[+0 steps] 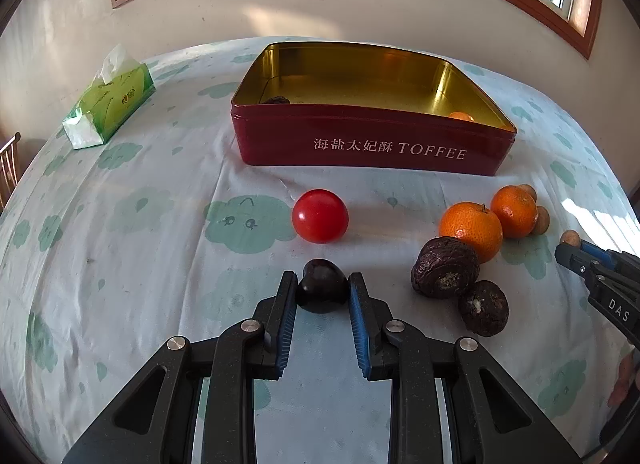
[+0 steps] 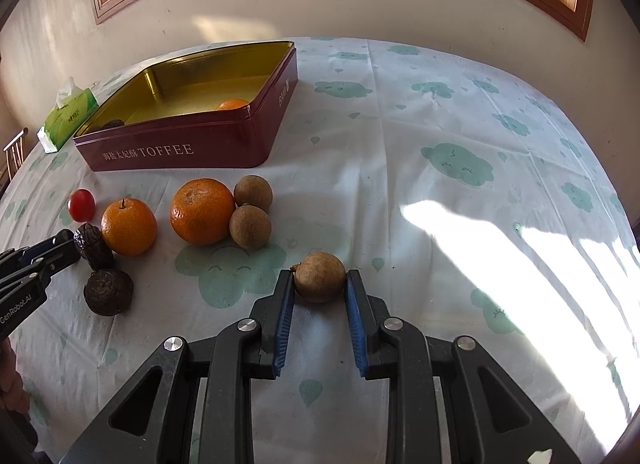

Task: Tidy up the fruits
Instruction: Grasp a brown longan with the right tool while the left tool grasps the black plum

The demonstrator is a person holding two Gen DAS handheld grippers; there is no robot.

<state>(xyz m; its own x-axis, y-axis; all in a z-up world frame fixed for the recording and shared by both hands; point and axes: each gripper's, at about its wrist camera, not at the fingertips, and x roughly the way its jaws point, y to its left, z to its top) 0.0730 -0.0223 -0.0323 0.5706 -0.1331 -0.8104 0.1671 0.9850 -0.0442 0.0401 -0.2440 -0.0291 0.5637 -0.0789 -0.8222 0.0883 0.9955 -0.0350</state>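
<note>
Gripping a dark plum [image 1: 322,290] in the left gripper [image 1: 323,292], pinching a brown longan [image 2: 320,276] in the right gripper [image 2: 319,284], both near the table's [image 2: 440,223] front edge.

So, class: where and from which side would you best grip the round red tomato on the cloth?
Grip the smooth round red tomato across its widest middle, coming from the near side, low over the patterned tablecloth. Its left and right flanks are bare; the red toffee tin stands behind it, so a far approach is blocked.
</note>
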